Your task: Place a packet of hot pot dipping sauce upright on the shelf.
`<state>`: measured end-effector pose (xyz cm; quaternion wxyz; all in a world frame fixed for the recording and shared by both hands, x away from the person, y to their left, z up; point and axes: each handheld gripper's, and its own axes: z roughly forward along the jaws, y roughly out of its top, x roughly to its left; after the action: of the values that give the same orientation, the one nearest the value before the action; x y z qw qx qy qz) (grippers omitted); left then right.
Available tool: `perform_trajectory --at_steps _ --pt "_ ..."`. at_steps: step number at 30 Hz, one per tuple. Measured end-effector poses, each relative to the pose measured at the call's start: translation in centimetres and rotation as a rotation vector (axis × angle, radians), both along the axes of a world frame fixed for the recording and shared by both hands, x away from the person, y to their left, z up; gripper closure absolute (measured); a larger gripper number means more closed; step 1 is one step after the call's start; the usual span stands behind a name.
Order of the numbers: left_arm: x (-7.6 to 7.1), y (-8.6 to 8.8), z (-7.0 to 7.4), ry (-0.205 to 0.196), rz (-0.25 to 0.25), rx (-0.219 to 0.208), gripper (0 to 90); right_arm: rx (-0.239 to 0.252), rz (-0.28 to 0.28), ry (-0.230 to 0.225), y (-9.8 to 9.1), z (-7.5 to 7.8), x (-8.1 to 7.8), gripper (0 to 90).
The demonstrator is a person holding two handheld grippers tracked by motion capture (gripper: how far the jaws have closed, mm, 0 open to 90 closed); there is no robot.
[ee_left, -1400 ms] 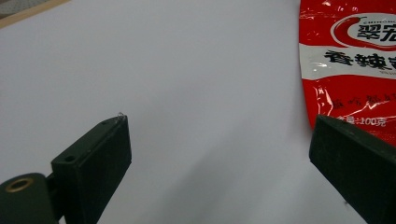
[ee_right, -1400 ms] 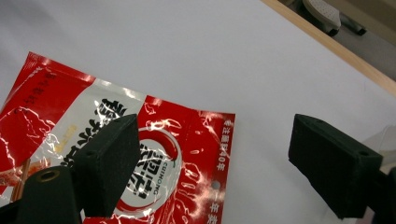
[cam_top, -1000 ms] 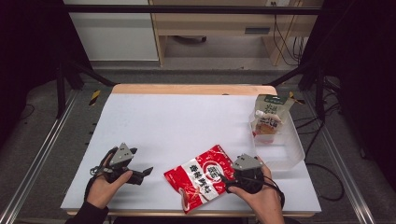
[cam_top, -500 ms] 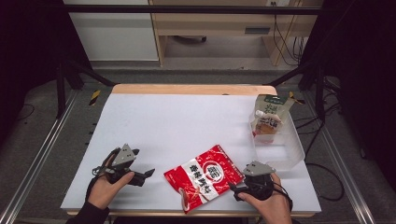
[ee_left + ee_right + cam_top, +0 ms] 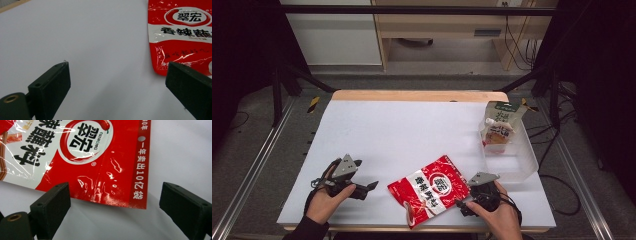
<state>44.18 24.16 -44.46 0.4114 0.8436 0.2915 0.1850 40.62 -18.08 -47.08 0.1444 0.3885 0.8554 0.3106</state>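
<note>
High view had the white table (image 5: 412, 130) with a clear plastic bin (image 5: 519, 162) at 3 o'clock, two pouches standing inside. Red seasoning pouch (image 5: 432, 189) lay flat at 6 o'clock. Right gripper (image 5: 465, 206) sat just beside its corner, jaws wide, empty. Left gripper (image 5: 371, 186) at 8 o'clock, also wide.
</note>
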Motion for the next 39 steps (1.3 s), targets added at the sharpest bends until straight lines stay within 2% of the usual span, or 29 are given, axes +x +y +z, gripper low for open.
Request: perform_trajectory --at_steps 2,3,8,12,14,18,20,22,24,26,28,30,32,39 --pt "0.0 0.0 0.0 -0.001 -0.001 -0.001 6.1 -0.001 0.013 0.004 0.1 -0.1 0.1 11.0" --pt "0.0 0.0 0.0 0.0 0.002 -0.002 6.1 0.006 0.019 0.021 0.2 -0.1 0.1 11.0" --pt "0.1 0.3 0.2 -0.002 0.009 -0.02 6.1 0.029 0.036 0.018 0.3 0.0 0.1 12.8" --pt "0.1 0.3 0.2 -0.003 0.013 -0.02 6.2 0.08 0.049 -0.01 0.3 0.4 -0.2 13.7" --pt "0.0 0.3 0.2 -0.003 0.01 -0.023 6.2 0.111 0.054 -0.028 0.3 0.7 -0.3 17.4" --pt "0.0 0.2 0.2 -0.001 0.006 -0.019 6.2 0.187 0.048 -0.041 0.3 1.3 -0.7 24.1" --pt "0.1 0.2 0.1 -0.001 0.006 -0.023 6.2 0.201 0.048 -0.036 0.4 1.4 -0.7 25.1" --pt "0.1 0.2 0.1 0.001 0.006 -0.021 6.2 0.182 0.046 -0.025 0.6 1.2 -0.7 31.1" --pt "0.1 0.2 0.1 0.0 0.005 -0.023 6.2 0.146 0.032 0.008 0.8 0.9 -0.6 34.0" --pt "0.0 0.2 0.2 -0.001 0.002 -0.018 6.2 0.116 0.04 0.011 1.0 0.6 -0.5 35.7" --pt "0.0 0.2 0.2 -0.002 0.005 -0.021 6.2 0.133 0.031 0.006 1.1 0.8 -0.5 38.6" --pt "0.1 0.2 0.2 -0.002 0.005 -0.022 6.3 0.143 0.031 -0.022 1.2 1.3 -0.3 43.1" --pt "0.2 0.1 0.1 -0.001 0.004 -0.017 6.3 0.142 0.028 -0.047 1.3 1.5 -0.3 51.4" --pt "0.2 0.1 0.1 -0.003 0.007 -0.013 6.6 0.108 0.044 -0.082 1.6 1.9 -0.1 76.6"
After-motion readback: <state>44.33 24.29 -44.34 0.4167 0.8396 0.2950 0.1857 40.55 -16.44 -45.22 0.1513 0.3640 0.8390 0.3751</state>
